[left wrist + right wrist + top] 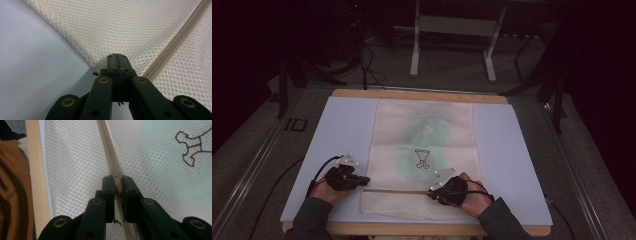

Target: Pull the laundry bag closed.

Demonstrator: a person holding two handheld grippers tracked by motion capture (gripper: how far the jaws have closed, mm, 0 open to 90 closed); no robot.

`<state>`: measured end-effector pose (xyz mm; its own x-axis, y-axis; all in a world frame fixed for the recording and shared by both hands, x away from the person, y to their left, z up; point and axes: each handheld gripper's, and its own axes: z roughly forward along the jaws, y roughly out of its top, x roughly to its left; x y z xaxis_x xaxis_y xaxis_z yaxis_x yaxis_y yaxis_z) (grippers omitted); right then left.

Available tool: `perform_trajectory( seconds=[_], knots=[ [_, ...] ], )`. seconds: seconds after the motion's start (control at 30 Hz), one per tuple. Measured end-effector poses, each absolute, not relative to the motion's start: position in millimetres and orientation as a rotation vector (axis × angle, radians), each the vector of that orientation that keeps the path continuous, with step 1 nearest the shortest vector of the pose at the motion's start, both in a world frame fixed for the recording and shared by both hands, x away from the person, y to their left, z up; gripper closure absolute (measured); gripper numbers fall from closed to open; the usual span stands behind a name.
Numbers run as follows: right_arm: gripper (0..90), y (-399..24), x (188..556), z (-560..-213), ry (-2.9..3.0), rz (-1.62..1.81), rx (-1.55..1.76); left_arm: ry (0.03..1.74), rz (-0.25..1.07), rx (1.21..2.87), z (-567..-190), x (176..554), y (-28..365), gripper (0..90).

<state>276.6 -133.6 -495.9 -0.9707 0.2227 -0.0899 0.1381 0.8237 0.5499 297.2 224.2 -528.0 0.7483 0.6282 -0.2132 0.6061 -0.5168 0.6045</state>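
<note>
Pinching mesh bag (422, 150) corner: left gripper (362, 181) | zipper (397, 190): right gripper (432, 192)

I am finding no words, brand names or numbers to read anywhere. The one mark I am seeing is a small brown outline drawing (422, 158) stitched or printed on the cream mesh bag (422, 150); part of it is showing in the right gripper view, and it carries no lettering.

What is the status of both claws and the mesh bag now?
Left claw shut on mesh bag edge. Right claw shut on zipper pull. Bag flat on table; nothing in the way.
</note>
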Motion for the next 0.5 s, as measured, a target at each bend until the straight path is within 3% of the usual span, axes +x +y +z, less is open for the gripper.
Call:
perform_trajectory(
  seconds=[0.5],
  knots=[
    [82.2, -154.1, 276.1, -497.5, 2.849, 0.832, 0.328, 0.921, 0.044, 2.267, -528.0, 297.2, 224.1, 90.0]
  ],
)
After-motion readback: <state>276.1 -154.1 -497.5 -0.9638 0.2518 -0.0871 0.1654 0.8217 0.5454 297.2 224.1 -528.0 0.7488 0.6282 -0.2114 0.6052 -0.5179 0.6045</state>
